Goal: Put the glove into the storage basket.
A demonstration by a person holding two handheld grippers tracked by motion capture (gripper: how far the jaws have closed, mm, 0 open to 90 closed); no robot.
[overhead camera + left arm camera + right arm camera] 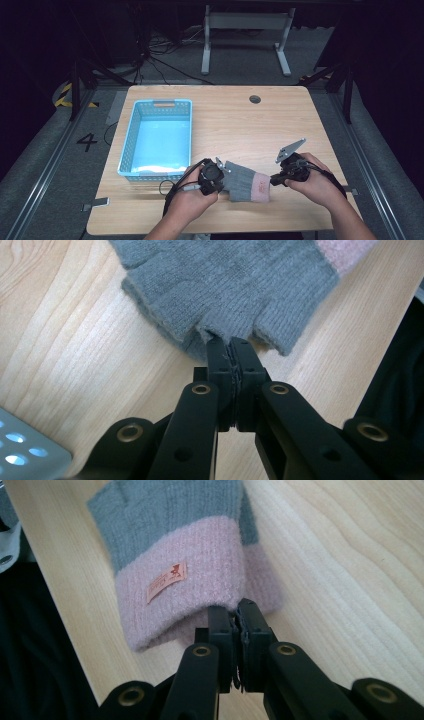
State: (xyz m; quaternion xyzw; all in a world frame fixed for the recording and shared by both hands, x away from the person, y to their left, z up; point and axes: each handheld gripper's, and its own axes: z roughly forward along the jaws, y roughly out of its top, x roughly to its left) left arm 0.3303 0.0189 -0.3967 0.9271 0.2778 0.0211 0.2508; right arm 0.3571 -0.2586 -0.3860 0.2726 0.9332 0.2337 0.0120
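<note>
The glove [246, 182] lies flat on the worktop [240, 120] at the lower middle of the high view, stretched between the two hands. It is a knitted, fingerless glove, grey over the hand with a pink cuff [185, 590] carrying a small sewn label [166, 582].

It looks light, soft and limp, so it should sag wherever it is unsupported and fold rather than keep a shape. The knit offers friction, so slipping is unlikely, but a thin pinch on one layer could stretch or pull loose. The edges seem the best places to hold: the finger openings at one end, the cuff rim at the other.

That is how it is held. The left gripper [229, 351] has its jaws closed on the grey edge at the finger stubs; the right gripper [235, 614] has its jaws closed on the rim of the cuff.

The glove's long axis runs left to right across the high view, tilted slightly, with the finger end toward the left and the cuff toward the right. A blue basket [131, 131] stands just to the upper left of the left hand [192, 197].
</note>
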